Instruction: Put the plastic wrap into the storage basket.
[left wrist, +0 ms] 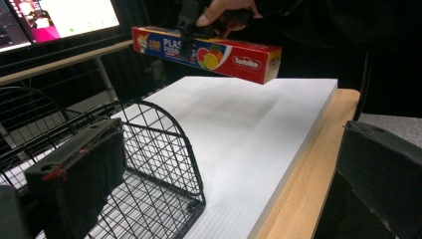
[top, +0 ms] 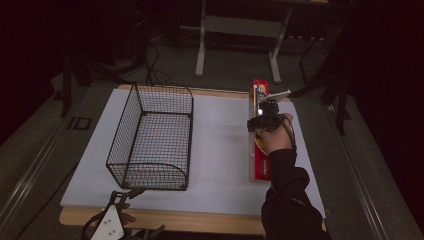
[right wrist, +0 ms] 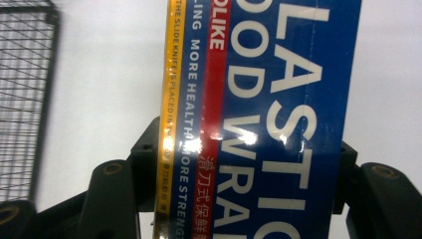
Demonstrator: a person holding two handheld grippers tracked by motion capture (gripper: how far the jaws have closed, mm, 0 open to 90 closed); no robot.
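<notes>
Red-and-blue cardboard: a long plastic wrap box [top: 260, 131] is held clear of the table, clamped across its width by the right gripper [top: 268, 116], whose jaws are seen pressed to both long sides in the right gripper view [right wrist: 259, 124]. In the left gripper view the box [left wrist: 234, 56] is shown lifted above the white board [left wrist: 249, 134], level or nearly so, with open air beneath it.

Black wire: a basket [top: 152, 137] is stood on the left half of the white board [top: 220, 145], open at the top, its rounded end near the front edge. A broad bare strip of board is left between basket and box.

Pale wood: the table edge [top: 200, 220] is exposed along the front, beyond the board's rim.

Left gripper [top: 116, 207]: placed low at the front left corner, just beside the basket's near end; its jaws are set wide apart, nothing between them. Whether it touches the wire cannot be judged in the dim high view.
</notes>
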